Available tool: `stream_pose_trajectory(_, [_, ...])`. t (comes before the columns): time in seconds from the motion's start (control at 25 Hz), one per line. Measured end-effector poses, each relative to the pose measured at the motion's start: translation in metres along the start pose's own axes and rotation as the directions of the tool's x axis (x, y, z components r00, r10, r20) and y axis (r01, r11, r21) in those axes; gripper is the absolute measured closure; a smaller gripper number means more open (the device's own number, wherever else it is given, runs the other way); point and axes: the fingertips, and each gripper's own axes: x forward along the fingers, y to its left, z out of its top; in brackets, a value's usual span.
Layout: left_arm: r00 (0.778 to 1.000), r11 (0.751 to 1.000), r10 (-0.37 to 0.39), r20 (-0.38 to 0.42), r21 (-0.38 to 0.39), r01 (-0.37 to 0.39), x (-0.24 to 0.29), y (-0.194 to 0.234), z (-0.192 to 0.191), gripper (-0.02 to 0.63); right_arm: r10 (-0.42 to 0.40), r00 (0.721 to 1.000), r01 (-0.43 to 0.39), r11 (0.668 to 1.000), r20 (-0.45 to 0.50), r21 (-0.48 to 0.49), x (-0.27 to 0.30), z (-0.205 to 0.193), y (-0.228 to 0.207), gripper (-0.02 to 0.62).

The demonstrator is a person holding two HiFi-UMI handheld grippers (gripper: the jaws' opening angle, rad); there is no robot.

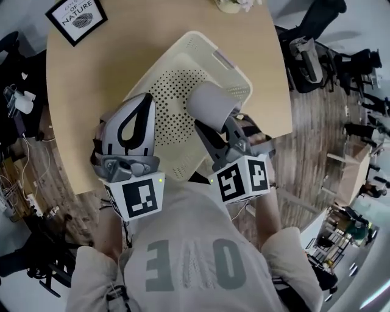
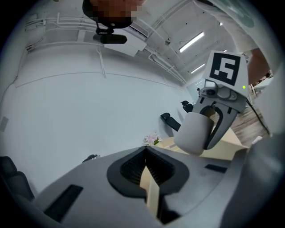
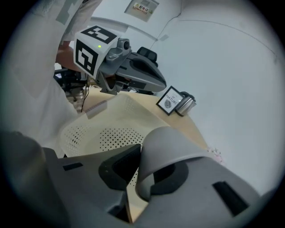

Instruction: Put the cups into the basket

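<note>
A grey cup point(image 1: 210, 105) hangs tilted over the cream perforated basket point(image 1: 196, 38), which stands on the wooden table. My right gripper point(image 1: 213, 123) is shut on the cup's wall; in the right gripper view the cup point(image 3: 171, 153) fills the space between the jaws above the basket point(image 3: 89, 133). My left gripper point(image 1: 141, 100) hovers over the basket's left half with its tips together and nothing in them. The left gripper view shows the cup point(image 2: 193, 133) held by the right gripper to its right. I see no other cup.
A framed picture point(image 1: 76, 18) stands at the table's far left with a metal can point(image 3: 185, 104) beside it. Flowers point(image 1: 234, 5) sit at the far edge. Office chairs point(image 1: 311, 42) stand to the right of the table point(image 1: 109, 61). The basket lies close to the near edge.
</note>
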Motion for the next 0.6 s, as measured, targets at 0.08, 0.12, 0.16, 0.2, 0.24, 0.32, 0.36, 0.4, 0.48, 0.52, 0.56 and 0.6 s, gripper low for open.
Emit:
stream_pose_trajectory(0.08, [1.0, 1.0, 0.007, 0.012, -0.003, -0.007, -0.002, -0.002, -0.007, 0.597, 0.061, 0.997, -0.064, 0.996, -0.042, -0.056, 0.011, 0.001, 0.006, 0.543])
stream_pose_trajectory(0.12, [1.0, 1.0, 0.014, 0.018, -0.007, -0.014, -0.003, -0.002, -0.009, 0.597, 0.092, 0.994, -0.097, 0.992, -0.062, -0.079, 0.017, 0.001, 0.01, 0.543])
stream_pose_trajectory(0.16, [1.0, 1.0, 0.022, 0.02, -0.015, -0.022, -0.004, 0.0, -0.012, 0.597, 0.123, 0.989, -0.131, 0.986, -0.082, -0.105, 0.022, 0.0, 0.014, 0.543])
stream_pose_trajectory(0.2, [0.999, 0.999, 0.029, 0.02, -0.029, -0.028, -0.004, 0.002, -0.014, 0.597, 0.151, 0.983, -0.165, 0.977, -0.104, -0.136, 0.028, -0.003, 0.017, 0.543])
stream_pose_trajectory(0.24, [0.999, 0.998, 0.034, 0.02, -0.047, -0.033, -0.005, 0.005, -0.017, 0.597, 0.179, 0.975, -0.2, 0.965, -0.132, -0.167, 0.034, -0.007, 0.022, 0.543])
stream_pose_trajectory(0.32, [0.999, 0.996, 0.044, 0.023, -0.075, -0.043, -0.006, 0.012, -0.02, 0.597, 0.239, 0.948, -0.282, 0.936, -0.209, -0.21, 0.046, -0.017, 0.03, 0.543])
stream_pose_trajectory(0.36, [0.998, 0.996, 0.052, 0.023, -0.08, -0.05, -0.007, 0.016, -0.022, 0.597, 0.27, 0.93, -0.327, 0.919, -0.251, -0.221, 0.052, -0.023, 0.035, 0.543])
stream_pose_trajectory(0.4, [0.998, 0.995, 0.06, 0.022, -0.079, -0.058, -0.007, 0.018, -0.023, 0.597, 0.297, 0.91, -0.367, 0.902, -0.289, -0.227, 0.057, -0.03, 0.038, 0.543])
stream_pose_trajectory(0.48, [0.997, 0.994, 0.077, 0.015, -0.076, -0.076, -0.007, 0.024, -0.027, 0.597, 0.335, 0.874, -0.43, 0.87, -0.351, -0.242, 0.068, -0.041, 0.042, 0.543])
stream_pose_trajectory(0.52, [0.996, 0.993, 0.086, 0.009, -0.078, -0.085, -0.007, 0.027, -0.03, 0.597, 0.349, 0.857, -0.457, 0.854, -0.379, -0.248, 0.073, -0.046, 0.044, 0.543])
stream_pose_trajectory(0.56, [0.995, 0.992, 0.095, 0.002, -0.083, -0.094, -0.007, 0.029, -0.032, 0.597, 0.363, 0.84, -0.484, 0.838, -0.404, -0.252, 0.078, -0.051, 0.047, 0.543])
stream_pose_trajectory(0.6, [0.995, 0.991, 0.103, -0.005, -0.089, -0.103, -0.007, 0.032, -0.036, 0.597, 0.379, 0.822, -0.509, 0.823, -0.425, -0.252, 0.084, -0.055, 0.049, 0.543])
